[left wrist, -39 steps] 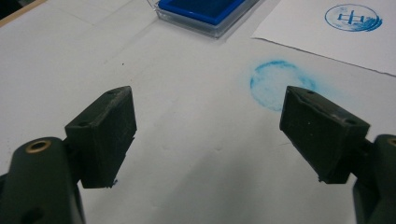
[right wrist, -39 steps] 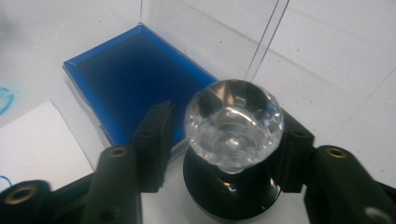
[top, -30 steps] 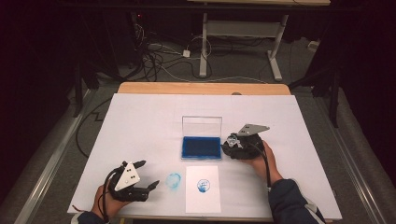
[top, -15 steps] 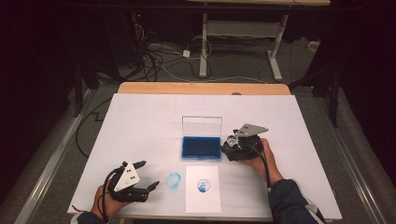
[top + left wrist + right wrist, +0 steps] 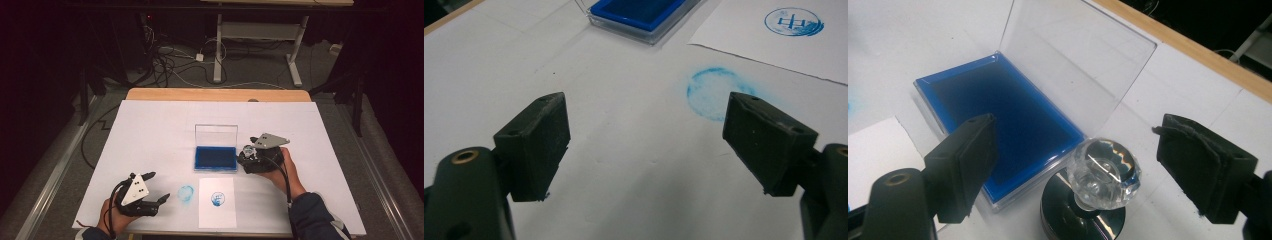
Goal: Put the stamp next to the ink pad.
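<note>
A stamp (image 5: 1103, 172) with a clear faceted knob on a round black base stands upright on the white table, just beside the blue ink pad (image 5: 998, 135), whose clear lid is raised. My right gripper (image 5: 1076, 127) straddles the stamp; its jaws have just been opening, and both pads stand clear of the knob. In the high view the right gripper (image 5: 245, 154) sits right of the ink pad (image 5: 215, 157). My left gripper (image 5: 159, 187) rests open and empty at the front left, facing a round blue smudge (image 5: 714, 92) on the table.
A white sheet of paper (image 5: 217, 200) with a blue stamped print (image 5: 794, 22) lies at the front, right of the smudge (image 5: 186, 193). The table's wooden far edge (image 5: 215, 94) runs behind the white cover. Cables and desk legs lie on the floor beyond.
</note>
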